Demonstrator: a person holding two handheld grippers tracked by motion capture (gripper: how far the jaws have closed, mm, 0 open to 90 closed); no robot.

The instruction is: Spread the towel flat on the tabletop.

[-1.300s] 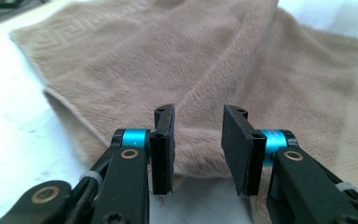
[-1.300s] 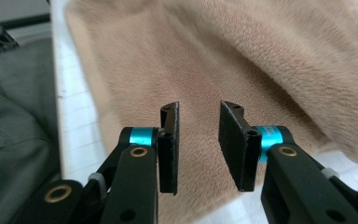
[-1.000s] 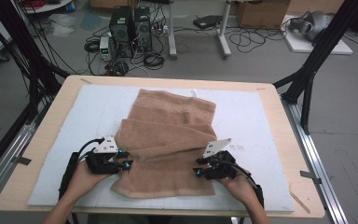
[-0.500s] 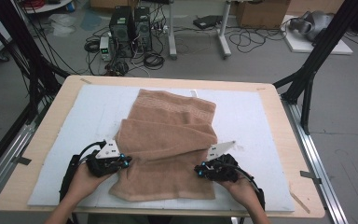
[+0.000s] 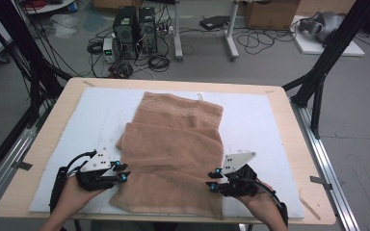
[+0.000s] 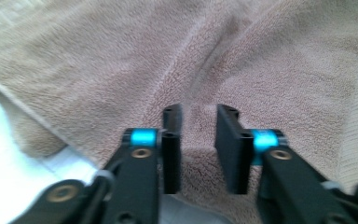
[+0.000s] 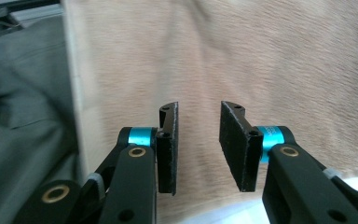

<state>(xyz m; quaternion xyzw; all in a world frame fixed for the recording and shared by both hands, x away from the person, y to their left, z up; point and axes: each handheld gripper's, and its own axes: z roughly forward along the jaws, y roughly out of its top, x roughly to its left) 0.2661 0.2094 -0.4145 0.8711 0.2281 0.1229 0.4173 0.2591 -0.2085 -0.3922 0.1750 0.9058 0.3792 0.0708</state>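
A tan terry towel [image 5: 173, 154] lies folded over itself on a white mat [image 5: 260, 125] that covers a wooden desk [image 5: 279, 94], its near hem close to the desk's front edge and its far end reaching toward the back of the mat. A person's hands come in from the bottom of the high view, each holding a black claw with blue fittings. The left claw [image 5: 123, 172] sits at the towel's near left edge, and the right claw [image 5: 212, 180] at its near right edge. Both claws have just been opening. In the left gripper view, the left claw [image 6: 198, 149] has its jaws parted by a modest gap with nothing gripped, the towel's pile and a soft crease lying beyond them. In the right gripper view, the right claw [image 7: 198, 147] is likewise partly open and holds nothing, with towel beyond it and grey cloth off to the left
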